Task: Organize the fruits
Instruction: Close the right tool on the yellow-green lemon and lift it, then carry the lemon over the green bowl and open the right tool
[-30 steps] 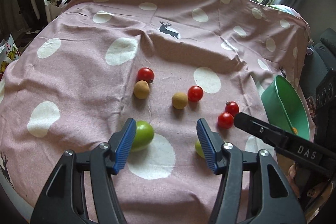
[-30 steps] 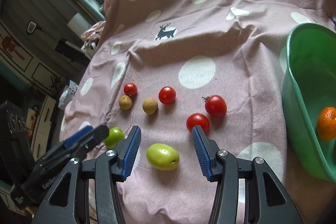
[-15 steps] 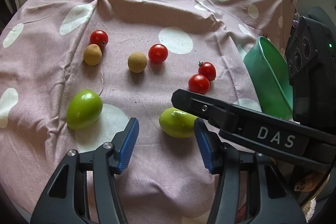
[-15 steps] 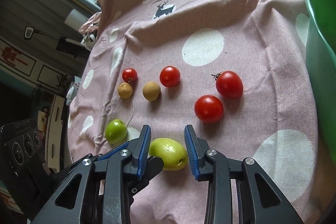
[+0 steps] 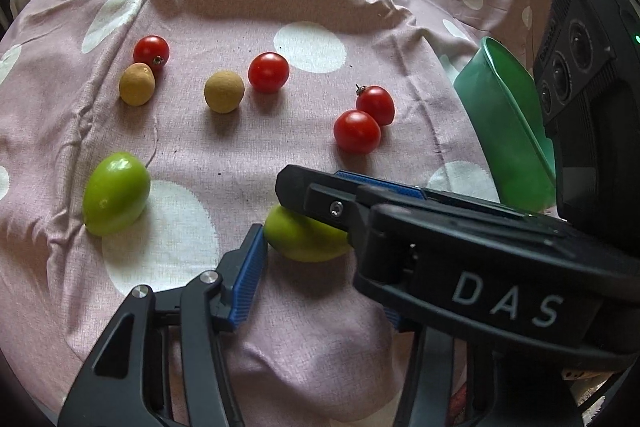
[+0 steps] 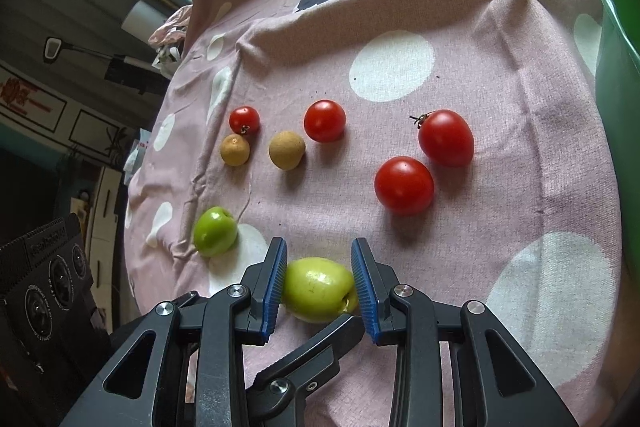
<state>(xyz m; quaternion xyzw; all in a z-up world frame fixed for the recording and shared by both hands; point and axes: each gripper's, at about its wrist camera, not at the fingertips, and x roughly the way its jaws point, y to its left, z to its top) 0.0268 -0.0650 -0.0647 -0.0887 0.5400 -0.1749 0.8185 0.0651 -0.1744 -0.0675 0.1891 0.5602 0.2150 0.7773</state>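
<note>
Sitting clamped between right hand-held gripper (image 6: 320,287) pads: yellow-green fruit (image 6: 318,289).

**Fruits on the pink cloth**

A yellow-green oval fruit (image 6: 318,289) lies on its side at the near edge. A second green fruit (image 6: 215,231) lies well to its left. Farther back are four red tomatoes: two (image 6: 404,185) touching near the green basin (image 6: 616,75), two others each beside a small brown round fruit (image 6: 287,149).

right gripper (image 6: 320,287) jaws clamped, left gripper (image 5: 316,251) jaws closing
</note>
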